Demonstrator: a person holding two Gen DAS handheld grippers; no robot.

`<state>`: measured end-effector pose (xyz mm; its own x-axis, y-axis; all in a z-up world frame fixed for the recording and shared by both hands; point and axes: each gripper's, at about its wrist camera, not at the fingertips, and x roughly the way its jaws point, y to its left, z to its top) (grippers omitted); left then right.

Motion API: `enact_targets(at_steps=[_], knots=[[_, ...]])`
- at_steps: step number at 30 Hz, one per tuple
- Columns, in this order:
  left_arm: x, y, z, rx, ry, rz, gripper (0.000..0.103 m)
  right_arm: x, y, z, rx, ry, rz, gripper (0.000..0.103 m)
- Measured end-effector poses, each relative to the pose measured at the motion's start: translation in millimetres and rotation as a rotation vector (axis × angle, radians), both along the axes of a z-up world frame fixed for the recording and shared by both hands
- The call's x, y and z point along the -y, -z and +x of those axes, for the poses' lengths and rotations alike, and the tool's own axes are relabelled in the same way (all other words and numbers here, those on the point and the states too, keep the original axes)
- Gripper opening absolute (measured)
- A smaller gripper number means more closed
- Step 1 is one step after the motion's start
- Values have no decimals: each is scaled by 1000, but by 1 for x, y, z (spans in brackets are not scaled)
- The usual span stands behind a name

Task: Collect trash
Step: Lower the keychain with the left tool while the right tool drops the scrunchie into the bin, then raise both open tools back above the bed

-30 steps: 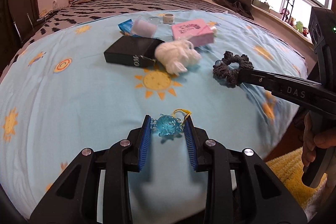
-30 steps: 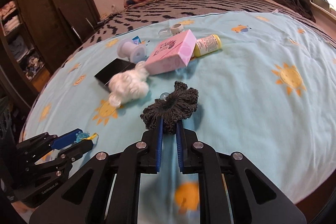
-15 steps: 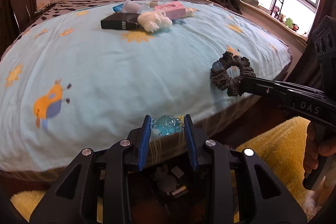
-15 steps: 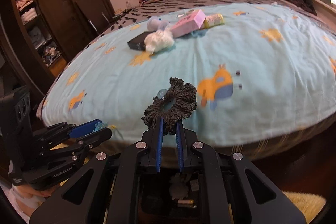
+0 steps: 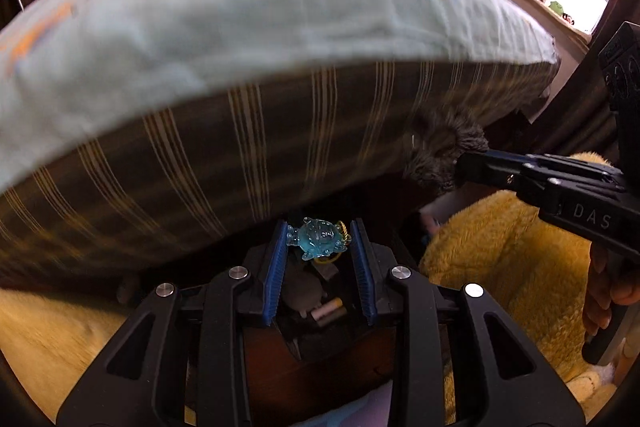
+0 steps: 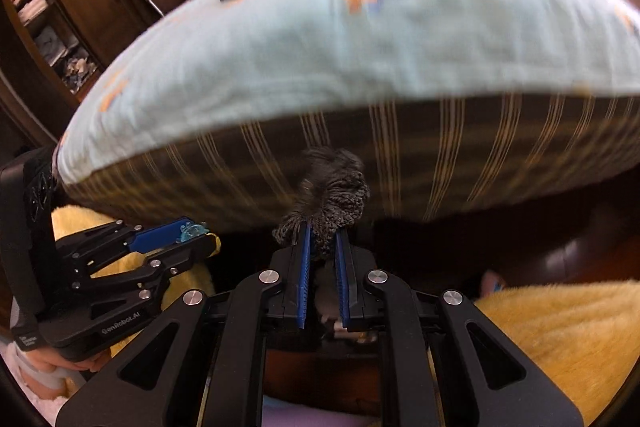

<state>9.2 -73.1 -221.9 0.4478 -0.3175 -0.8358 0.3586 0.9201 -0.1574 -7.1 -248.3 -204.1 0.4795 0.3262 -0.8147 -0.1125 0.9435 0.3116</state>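
The left gripper (image 5: 319, 242) is closed on a small translucent blue plastic charm with a yellow cord (image 5: 318, 240), its blue pads pressing the charm from both sides; it points steeply down at the foot edge of the bed (image 5: 248, 39), over a dark open box of small odds and ends (image 5: 320, 303) on the floor; the right gripper (image 6: 322, 245) is pinched nearly fully together on a dark grey knitted scrunchie (image 6: 332, 193), which bunches up above its fingertips; it hangs just beside the left one, in front of the brown striped side of the mattress (image 6: 440, 163); a fluffy yellow rug (image 6: 560, 331) lies on the floor to either side; blurred items stay up on the light blue sun-print bedspread near the far edge; a hand (image 5: 604, 291) holds the right gripper's handle.
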Motion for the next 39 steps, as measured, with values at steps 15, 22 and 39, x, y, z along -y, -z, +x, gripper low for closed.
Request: enact_targets(at_steps=[15, 22, 39], knots=[[6, 62, 8, -158, -17, 12, 30, -4, 64, 10, -140, 36, -38, 14], [11, 70, 12, -180, -4, 10, 38, -6, 72, 17, -155, 32, -13, 25], [-18, -8, 12, 13, -60, 12, 95, 21, 2, 24, 22, 144, -56, 99]])
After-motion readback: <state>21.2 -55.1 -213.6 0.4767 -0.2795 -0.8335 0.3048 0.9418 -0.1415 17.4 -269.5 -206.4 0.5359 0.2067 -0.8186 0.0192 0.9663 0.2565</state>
